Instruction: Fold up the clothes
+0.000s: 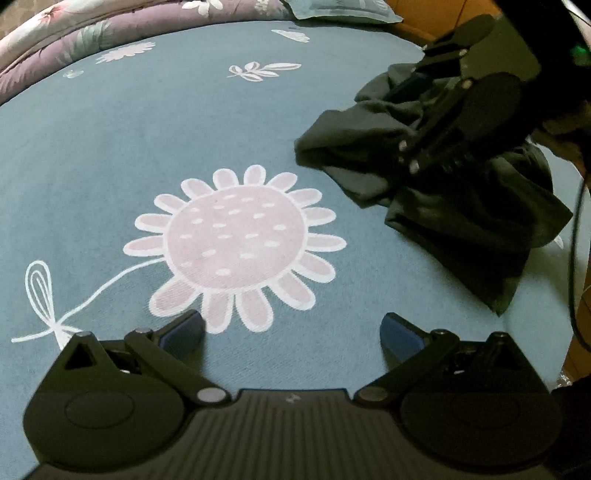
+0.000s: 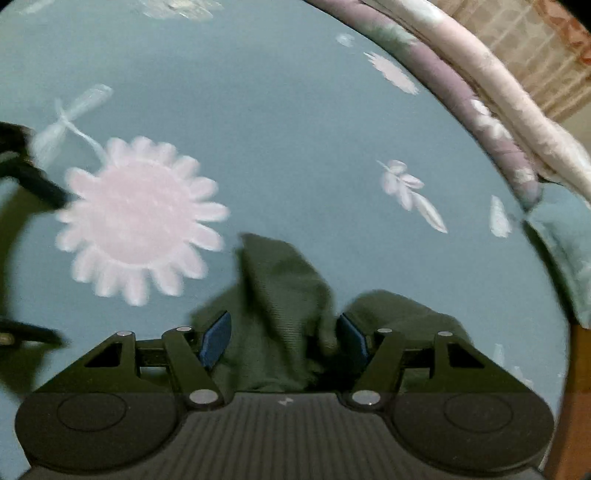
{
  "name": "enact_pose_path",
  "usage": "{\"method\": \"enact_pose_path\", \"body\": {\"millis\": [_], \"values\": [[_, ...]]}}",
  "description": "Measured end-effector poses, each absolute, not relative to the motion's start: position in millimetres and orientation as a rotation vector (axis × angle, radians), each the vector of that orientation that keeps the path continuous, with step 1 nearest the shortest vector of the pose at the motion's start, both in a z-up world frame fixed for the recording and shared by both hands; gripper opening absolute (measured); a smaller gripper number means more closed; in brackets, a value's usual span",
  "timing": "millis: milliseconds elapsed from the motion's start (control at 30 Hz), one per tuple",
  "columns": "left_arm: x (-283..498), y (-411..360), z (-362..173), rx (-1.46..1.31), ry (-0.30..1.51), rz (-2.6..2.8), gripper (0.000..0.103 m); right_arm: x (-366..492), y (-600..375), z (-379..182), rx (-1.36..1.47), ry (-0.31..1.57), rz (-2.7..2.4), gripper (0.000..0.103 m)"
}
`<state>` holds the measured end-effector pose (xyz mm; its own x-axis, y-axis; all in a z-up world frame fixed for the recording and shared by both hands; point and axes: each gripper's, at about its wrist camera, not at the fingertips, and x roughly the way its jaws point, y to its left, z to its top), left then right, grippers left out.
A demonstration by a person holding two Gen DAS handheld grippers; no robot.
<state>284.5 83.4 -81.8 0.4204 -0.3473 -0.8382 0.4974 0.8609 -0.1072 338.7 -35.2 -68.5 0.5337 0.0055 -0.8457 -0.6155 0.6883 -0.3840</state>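
A crumpled dark green garment (image 1: 461, 214) lies bunched on the right side of a blue bedspread (image 1: 110, 147) with a big pink flower print. My right gripper (image 1: 417, 114) reaches into the top of it. In the right wrist view a thick fold of the garment (image 2: 280, 295) fills the gap between the blue pads of the right gripper (image 2: 284, 339), which grips it. My left gripper (image 1: 293, 332) hovers open over the bare bedspread beside the flower, well left of the garment, with nothing between its fingers. It shows as a dark blur (image 2: 33, 177) at the left edge of the right wrist view.
A rolled floral quilt (image 1: 55, 33) runs along the far side of the bed, also seen as the quilt (image 2: 498, 110) at the upper right. A blue pillow (image 1: 332, 11) lies at the far end. Brown wood (image 2: 576, 406) shows beyond the bed's edge.
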Motion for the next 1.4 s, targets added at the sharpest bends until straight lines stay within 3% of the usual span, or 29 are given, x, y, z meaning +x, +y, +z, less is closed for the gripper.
{"method": "enact_pose_path", "body": {"millis": [267,567,1033,1100,1167,1233,1400], "values": [[285.9,89.6,-82.7,0.147,0.997,-0.566,0.102,366.7,-87.5,-39.9,-0.607,0.919,0.22,0.069],[273.0,81.9,-86.9,0.267,0.933,-0.569,0.102,401.6,-171.6,-48.6,-0.402,0.985,0.011,0.069],[297.8,53.4,-53.4,0.168,0.932,-0.505,0.102,312.9,-188.1,10.9,-0.244,0.766,0.364,0.069],[299.1,45.0,-50.5,0.183,0.932,-0.503,0.102,302.1,-185.5,11.9,-0.253,0.758,0.459,0.065],[297.1,40.5,-49.8,0.198,0.937,-0.493,0.102,296.5,-174.6,7.6,-0.308,0.765,0.541,0.051],[295.1,36.0,-49.2,0.212,0.942,-0.484,0.102,293.4,-155.8,2.4,-0.377,0.769,0.605,0.044],[289.4,29.6,-47.6,0.247,0.95,-0.457,0.102,309.7,-104.4,-33.6,-0.539,0.823,0.709,0.043]]}}
